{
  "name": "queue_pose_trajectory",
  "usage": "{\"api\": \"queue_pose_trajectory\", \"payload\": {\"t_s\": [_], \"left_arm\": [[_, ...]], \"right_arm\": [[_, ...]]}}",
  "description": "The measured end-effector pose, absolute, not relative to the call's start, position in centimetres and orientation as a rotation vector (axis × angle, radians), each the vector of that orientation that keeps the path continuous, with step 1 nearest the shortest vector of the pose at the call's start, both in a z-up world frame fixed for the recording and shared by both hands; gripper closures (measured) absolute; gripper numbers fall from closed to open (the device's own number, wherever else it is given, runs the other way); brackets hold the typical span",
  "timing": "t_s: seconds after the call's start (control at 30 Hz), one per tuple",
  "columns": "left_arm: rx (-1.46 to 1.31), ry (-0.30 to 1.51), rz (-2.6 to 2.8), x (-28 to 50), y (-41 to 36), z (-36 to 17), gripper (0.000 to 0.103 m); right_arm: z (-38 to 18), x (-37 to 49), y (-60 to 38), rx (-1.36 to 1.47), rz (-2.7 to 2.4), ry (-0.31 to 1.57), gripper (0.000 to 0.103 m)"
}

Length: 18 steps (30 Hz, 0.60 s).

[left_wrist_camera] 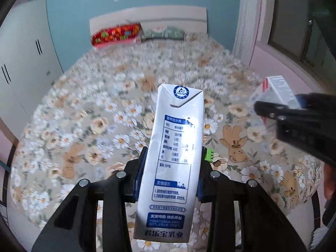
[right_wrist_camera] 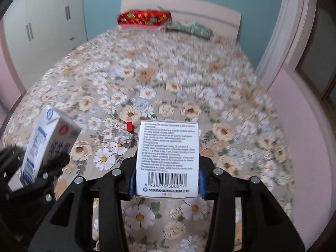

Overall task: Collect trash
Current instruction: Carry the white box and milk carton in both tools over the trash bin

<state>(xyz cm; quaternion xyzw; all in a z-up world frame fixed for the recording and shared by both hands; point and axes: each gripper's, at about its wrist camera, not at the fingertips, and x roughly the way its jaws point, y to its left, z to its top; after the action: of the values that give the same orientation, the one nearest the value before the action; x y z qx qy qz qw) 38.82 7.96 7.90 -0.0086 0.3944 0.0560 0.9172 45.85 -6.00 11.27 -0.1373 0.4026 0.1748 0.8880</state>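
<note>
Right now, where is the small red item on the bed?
In the right wrist view the small red item lies on the floral bedspread, just left of the medicine box held by the right gripper, beside a crumpled grey scrap.

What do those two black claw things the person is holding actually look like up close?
Both are matte black. The left gripper and right gripper each have two angular linkage bars with round silver bolts at the joints. The fingers carry blue pads inside. A small green ridged part sits by the left gripper's right finger. No cables or sleeves are clearly visible.
</note>
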Motion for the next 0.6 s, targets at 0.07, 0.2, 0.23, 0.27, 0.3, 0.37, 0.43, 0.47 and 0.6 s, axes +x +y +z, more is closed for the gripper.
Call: {"api": "queue_pose_trajectory", "payload": {"t_s": [0.07, 0.2, 0.23, 0.27, 0.3, 0.37, 0.43, 0.47, 0.6], "left_arm": [[-0.004, 0.777, 0.117, 36.6, 7.5, 9.9, 0.063], [0.026, 0.721, 0.124, 32.4, 6.3, 13.0, 0.063], [0.037, 0.704, 0.128, 31.0, 6.0, 13.9, 0.063], [0.042, 0.694, 0.131, 30.2, 5.9, 14.4, 0.063], [0.051, 0.681, 0.132, 29.1, 5.6, 15.0, 0.063], [0.066, 0.653, 0.135, 27.0, 5.1, 16.2, 0.063], [0.08, 0.626, 0.136, 24.7, 4.9, 17.2, 0.063], [0.086, 0.616, 0.138, 23.8, 4.8, 17.6, 0.063], [0.117, 0.58, 0.147, 20.9, 4.4, 18.4, 0.063]], "right_arm": [[13.5, 43.0, -6.3, -0.316, 0.364, 0.79, 0.059], [17.1, 37.2, -7.2, -0.348, 0.385, 0.716, 0.059], [17.7, 36.0, -7.4, -0.355, 0.389, 0.702, 0.059], [18.4, 34.5, -7.7, -0.366, 0.394, 0.684, 0.059], [19.1, 33.2, -7.9, -0.378, 0.397, 0.669, 0.059], [20.3, 30.7, -8.4, -0.393, 0.4, 0.642, 0.059], [21.3, 28.6, -8.8, -0.398, 0.412, 0.623, 0.059], [21.8, 27.4, -9.2, -0.4, 0.418, 0.611, 0.059], [23.0, 23.3, -10.1, -0.422, 0.437, 0.556, 0.059]]}}
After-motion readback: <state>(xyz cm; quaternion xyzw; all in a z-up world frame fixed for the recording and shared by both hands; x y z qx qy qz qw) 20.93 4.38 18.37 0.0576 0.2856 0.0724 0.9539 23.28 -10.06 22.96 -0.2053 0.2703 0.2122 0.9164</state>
